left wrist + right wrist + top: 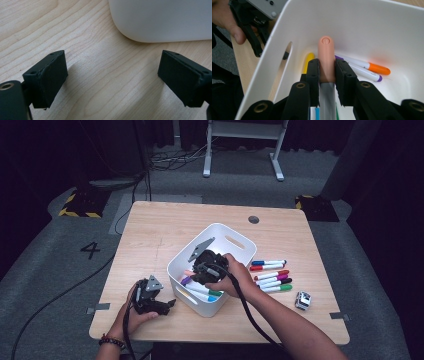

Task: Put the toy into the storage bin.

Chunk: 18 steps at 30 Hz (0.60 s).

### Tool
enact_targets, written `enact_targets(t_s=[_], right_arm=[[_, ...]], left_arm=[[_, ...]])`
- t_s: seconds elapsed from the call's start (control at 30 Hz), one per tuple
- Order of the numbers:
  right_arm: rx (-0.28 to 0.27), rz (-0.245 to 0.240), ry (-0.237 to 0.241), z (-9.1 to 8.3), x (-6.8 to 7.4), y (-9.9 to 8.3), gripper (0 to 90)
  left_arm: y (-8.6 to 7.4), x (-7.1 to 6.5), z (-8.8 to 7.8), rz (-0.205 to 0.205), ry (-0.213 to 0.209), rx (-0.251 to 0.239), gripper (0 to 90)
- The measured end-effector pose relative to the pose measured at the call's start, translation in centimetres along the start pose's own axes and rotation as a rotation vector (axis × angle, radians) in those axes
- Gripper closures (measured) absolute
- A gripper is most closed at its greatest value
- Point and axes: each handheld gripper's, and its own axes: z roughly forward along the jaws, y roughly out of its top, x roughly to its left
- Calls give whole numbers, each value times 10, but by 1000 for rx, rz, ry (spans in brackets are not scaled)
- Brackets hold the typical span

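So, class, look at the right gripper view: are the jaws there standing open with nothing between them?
No, the right gripper is shut on a peach-capped marker inside the white bin.

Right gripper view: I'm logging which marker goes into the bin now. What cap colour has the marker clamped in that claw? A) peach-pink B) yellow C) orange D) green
A: in the right gripper view the right claw is shut on the marker, whose peach-pink cap sticks out above the pads, inside the white bin; the orange-capped marker lies loose on the bin floor.
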Motion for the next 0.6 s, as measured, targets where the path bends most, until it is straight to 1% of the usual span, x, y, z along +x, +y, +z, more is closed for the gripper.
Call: enact_targets(t_s=[0.03,0.1,0.13,0.17,0.2,0.27,0.3,0.37,0.43,0.5,0.53,0.57,0.6], right_arm=[[-6,-8,-2,0,1,2,746],[-18,9,-3,0,2,4,746],[-48,-23,3,2,-2,5,746],[-53,-5,7,2,-1,6,746],[-58,-10,6,3,-1,6,746],[-44,-1,7,6,0,7,745],[-44,0,5,7,0,7,745],[-47,3,16,9,1,7,745],[-25,11,9,10,3,7,745],[-16,19,25,9,3,6,745],[-3,11,39,8,6,6,744],[-3,11,39,8,6,6,744],[2,10,49,8,8,6,744]], left_arm=[[0,0,0,2,4,-1,90],[0,0,0,-1,-2,0,90],[0,0,0,-1,-2,0,90],[0,0,0,-3,-8,0,90],[0,0,0,-2,-8,0,90],[0,0,0,-4,-9,2,90],[0,0,0,-3,-8,1,90],[0,0,0,-1,-4,0,91],[0,0,0,-1,-3,0,91],[0,0,0,-1,-3,0,91],[0,0,0,-1,-2,0,91],[0,0,0,-1,-2,0,91],[0,0,0,1,-2,1,91]])
